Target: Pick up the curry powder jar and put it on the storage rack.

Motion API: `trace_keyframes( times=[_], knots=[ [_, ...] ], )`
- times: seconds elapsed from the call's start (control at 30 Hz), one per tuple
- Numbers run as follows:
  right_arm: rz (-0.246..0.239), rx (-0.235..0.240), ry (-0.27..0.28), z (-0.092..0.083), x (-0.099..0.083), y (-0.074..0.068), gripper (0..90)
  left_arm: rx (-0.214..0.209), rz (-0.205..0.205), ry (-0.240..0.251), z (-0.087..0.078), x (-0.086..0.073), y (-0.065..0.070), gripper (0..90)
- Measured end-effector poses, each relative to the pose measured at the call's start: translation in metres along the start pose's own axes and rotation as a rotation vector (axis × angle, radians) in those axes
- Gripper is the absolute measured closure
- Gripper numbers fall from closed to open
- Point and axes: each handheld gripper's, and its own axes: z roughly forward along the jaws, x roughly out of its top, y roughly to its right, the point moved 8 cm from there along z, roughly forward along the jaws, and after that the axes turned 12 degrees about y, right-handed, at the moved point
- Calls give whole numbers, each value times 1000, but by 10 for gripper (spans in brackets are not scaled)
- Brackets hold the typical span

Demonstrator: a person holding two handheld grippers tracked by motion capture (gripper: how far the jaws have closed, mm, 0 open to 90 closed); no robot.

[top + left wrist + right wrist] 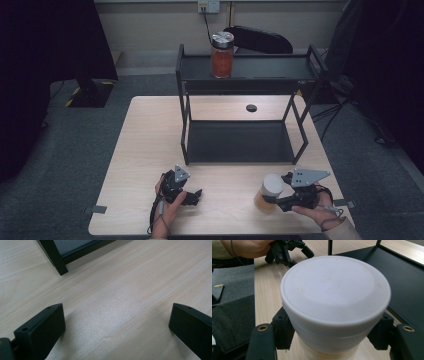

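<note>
Your right hand (pixel 320 214) comes in from the bottom right corner of the high view, forearm angled up and toward the middle, palm wrapped round the body of the right gripper (pixel 272 196) with its grey plate on top. That gripper lies roughly level and points toward your left, at the white-lidded jar (pixel 269 193) standing upright on the table (pixel 150 150) near the front edge, in front of the rack's right end. In the right gripper view its jaws sit one on each side of the jar just under the white lid (pixel 335 290), pads pressed against the wall: clamped on the jar. The jar's base rests on the wood.

Your left hand (pixel 167 202) comes up from the bottom edge, left of centre, fingers curled round the left gripper (pixel 192 195), which also lies low over the table and points toward the right, at your other hand. In the left gripper view its jaws stand wide apart with only bare wood between them and a black leg (pixel 53 257) of the rack ahead. The two grippers are well apart.

The black two-tier rack (pixel 240 145) stands on the far half of the table; on its upper shelf, toward the left, stands a glass jar of red contents (pixel 222 56) with a metal lid.
</note>
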Motion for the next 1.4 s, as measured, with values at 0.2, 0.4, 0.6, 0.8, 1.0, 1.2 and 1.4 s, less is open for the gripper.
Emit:
trace_keyframes(
  times=[0.2,0.4,0.6,0.8,1.0,1.2,1.4],
  knots=[
    [5,-30,-6,-1,2,0,348,0,0,0,0,0,0,0],
    [48,-54,5,-2,6,5,349,0,0,0,0,0,0,0],
    [72,-97,13,-1,16,12,348,0,0,0,0,0,0,0],
    [85,-124,20,1,31,22,349,0,0,0,0,0,0,0],
    [99,-148,25,4,42,29,349,0,0,0,0,0,0,0],
    [92,-175,18,6,56,36,349,0,0,0,0,0,0,0],
    [97,-189,24,6,70,43,349,0,0,0,0,0,0,0]
  ],
)
